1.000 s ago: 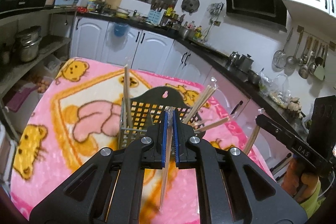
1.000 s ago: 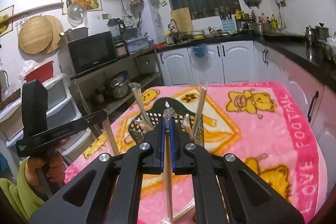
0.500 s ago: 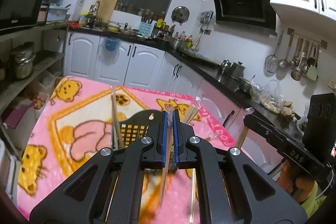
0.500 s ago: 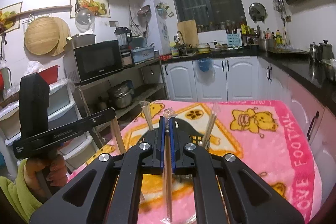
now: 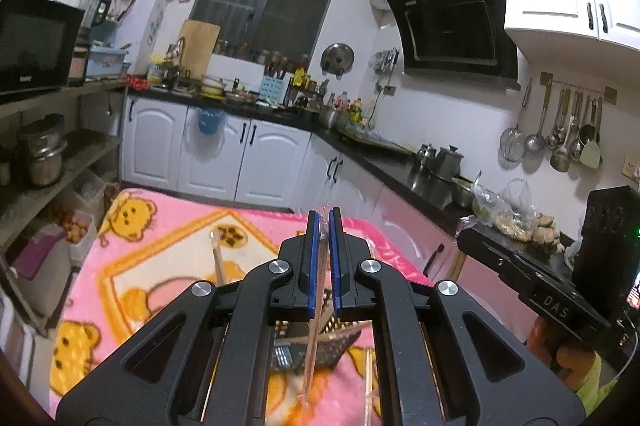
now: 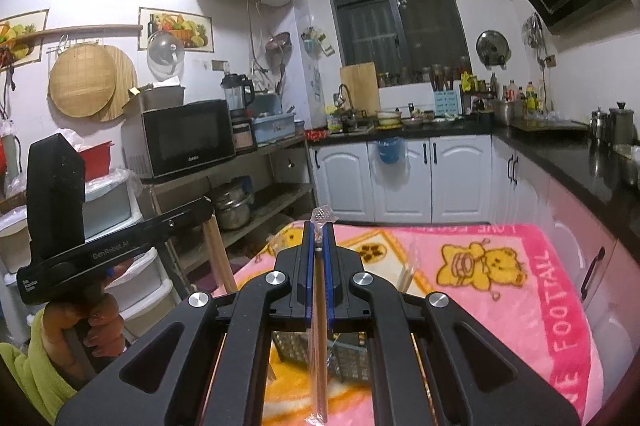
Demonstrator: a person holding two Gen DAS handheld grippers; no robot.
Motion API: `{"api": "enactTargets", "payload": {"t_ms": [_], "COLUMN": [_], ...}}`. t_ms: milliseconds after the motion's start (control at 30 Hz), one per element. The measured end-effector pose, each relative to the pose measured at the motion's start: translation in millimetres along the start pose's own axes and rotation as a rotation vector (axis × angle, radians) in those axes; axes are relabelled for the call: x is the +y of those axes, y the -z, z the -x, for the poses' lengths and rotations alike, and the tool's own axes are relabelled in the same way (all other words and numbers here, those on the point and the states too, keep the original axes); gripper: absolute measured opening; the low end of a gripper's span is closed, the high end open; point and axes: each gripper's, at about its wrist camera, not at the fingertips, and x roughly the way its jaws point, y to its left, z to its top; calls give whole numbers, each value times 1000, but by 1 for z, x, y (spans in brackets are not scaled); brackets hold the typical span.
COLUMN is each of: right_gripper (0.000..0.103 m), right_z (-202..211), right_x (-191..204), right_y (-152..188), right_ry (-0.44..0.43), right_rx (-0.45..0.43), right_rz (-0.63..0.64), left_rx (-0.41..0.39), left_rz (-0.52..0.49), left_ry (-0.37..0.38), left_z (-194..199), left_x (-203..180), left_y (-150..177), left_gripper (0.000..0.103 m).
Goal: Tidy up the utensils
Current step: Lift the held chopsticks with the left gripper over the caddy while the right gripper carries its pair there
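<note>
My left gripper (image 5: 324,222) is shut on a pair of plastic-wrapped chopsticks (image 5: 314,342) that hang down between its blue pads. My right gripper (image 6: 319,232) is shut on another wrapped pair of chopsticks (image 6: 319,338). Both are raised above the black mesh utensil basket (image 5: 334,344), which is mostly hidden behind the gripper bodies; it also shows in the right wrist view (image 6: 352,358). Wrapped chopsticks (image 5: 218,256) stand up out of the basket, with another pair in the right wrist view (image 6: 408,272). The right gripper's body (image 5: 560,290) appears in the left wrist view, and the left gripper's body (image 6: 100,246) in the right wrist view.
The basket stands on a pink bear-print blanket (image 5: 152,258) over a table. A loose wrapped pair of chopsticks (image 5: 368,382) lies on the blanket. White cabinets (image 6: 416,178) and a black countertop (image 5: 384,162) lie beyond. Metal shelving with pots (image 6: 236,202) is at the left.
Both grippers have risen and tilted upward with their chopsticks still held. The basket has dropped low in both views and is now mostly hidden behind the gripper bodies.
</note>
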Motion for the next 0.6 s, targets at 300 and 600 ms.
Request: {"api": "enactTargets", "payload": {"t_ms": [300,600], "right_gripper": [5,5], "right_z": [-9,-23], "right_x": [-1,-3], "right_y": [-20,-38], "right_ry": [10,23], "right_rx": [-36,-76], "right_rz": [16,22], "left_rx": [-49,-94], "left_rz": [-33,-40], "left_ry": [-16,-30], "left_z": [-2,-16], "left_x": [1,2], "left_y": [-22,-41], "left_gripper": [3,3]}}
